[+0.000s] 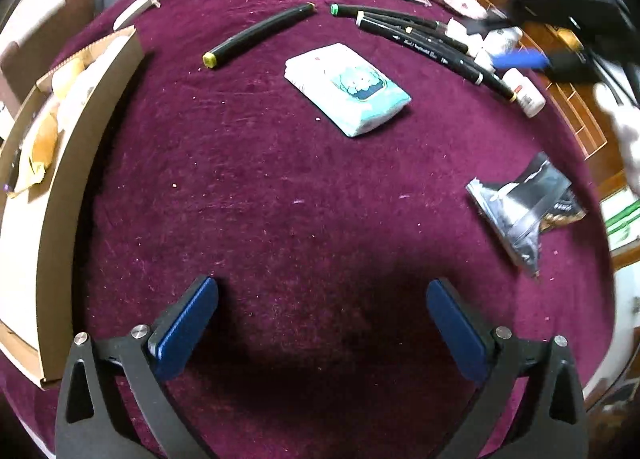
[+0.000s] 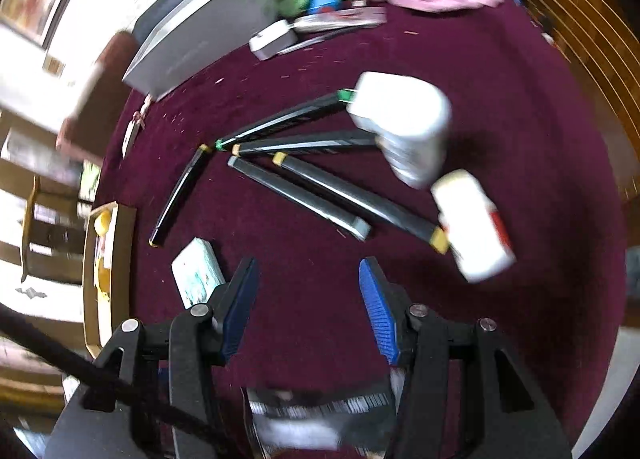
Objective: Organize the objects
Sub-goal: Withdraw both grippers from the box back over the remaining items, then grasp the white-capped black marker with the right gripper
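Cardboard box (image 1: 86, 163) at left edge of maroon surface (image 1: 260, 199), lone marker (image 1: 256, 35), tissue pack (image 1: 348, 89) centre, marker cluster (image 1: 420, 35), bottles (image 1: 528, 93), foil pouch (image 1: 524, 203) right. Left tongs (image 1: 322, 319) wide open, empty. Right tongs (image 2: 308, 299) half open, nothing between pads; blurred. Risk: fast sweep knocks bottles (image 2: 472, 225), markers roll. Writing unreadable.

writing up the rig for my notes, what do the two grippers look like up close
Both match: the left gripper and right gripper have matte black angular linkage arms with triangular cut-outs and round silver pivot pins. Each finger carries a flat blue pad, with fine ribbing visible on one of the right gripper's pads. A black cable crosses the right gripper's lower left.
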### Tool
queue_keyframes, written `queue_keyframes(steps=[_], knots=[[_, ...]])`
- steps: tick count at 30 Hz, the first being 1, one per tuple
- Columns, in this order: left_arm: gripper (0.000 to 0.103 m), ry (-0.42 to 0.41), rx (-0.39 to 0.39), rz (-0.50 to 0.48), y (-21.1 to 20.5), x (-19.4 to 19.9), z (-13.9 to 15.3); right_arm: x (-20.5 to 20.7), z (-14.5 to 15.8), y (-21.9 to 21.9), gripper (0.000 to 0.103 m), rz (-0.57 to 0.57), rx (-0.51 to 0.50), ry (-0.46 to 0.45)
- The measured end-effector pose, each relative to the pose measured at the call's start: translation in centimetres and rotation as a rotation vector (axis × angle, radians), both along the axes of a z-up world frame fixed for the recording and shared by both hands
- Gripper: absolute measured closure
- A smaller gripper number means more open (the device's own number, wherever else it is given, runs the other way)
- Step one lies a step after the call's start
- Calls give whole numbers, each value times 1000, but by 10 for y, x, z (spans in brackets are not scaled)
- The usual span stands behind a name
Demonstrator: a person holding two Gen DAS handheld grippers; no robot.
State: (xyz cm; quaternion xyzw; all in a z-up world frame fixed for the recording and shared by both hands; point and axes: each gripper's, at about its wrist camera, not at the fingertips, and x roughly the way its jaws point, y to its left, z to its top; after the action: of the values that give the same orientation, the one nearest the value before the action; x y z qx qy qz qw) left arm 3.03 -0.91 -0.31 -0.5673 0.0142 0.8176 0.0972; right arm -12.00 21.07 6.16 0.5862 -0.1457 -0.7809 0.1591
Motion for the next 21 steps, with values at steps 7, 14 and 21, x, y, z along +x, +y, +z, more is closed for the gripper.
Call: queue_keyframes(steps=[7,14,21], knots=[[2,3,61,53,-9,-2,2,-34,-20,-35,52,119,19,-30],[2,21,15,45,-1,-1,-1,-47,-14,-40,52,136,80,-16],[2,13,26,71,-3,-4,-1,-49,-15,-49,50,186,132,8]])
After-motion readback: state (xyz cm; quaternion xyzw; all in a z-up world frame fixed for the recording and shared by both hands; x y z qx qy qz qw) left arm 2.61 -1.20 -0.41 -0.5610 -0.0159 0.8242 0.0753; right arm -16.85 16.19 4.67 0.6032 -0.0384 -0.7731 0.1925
